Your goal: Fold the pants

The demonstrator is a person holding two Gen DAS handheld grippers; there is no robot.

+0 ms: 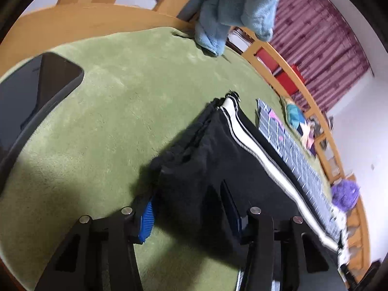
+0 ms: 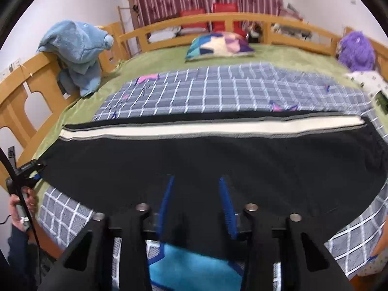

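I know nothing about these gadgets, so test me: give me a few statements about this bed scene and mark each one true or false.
1. The pants are black with a white side stripe. True.
2. The pants lie partly on a grey checked blanket. True.
3. The blue towel lies flat in the middle of the bed. False: it is draped over the wooden bed rail.
4. The right gripper is clamped shut. False: its blue fingers stand apart over the black fabric.
5. A purple fluffy toy sits at the far corner. True.
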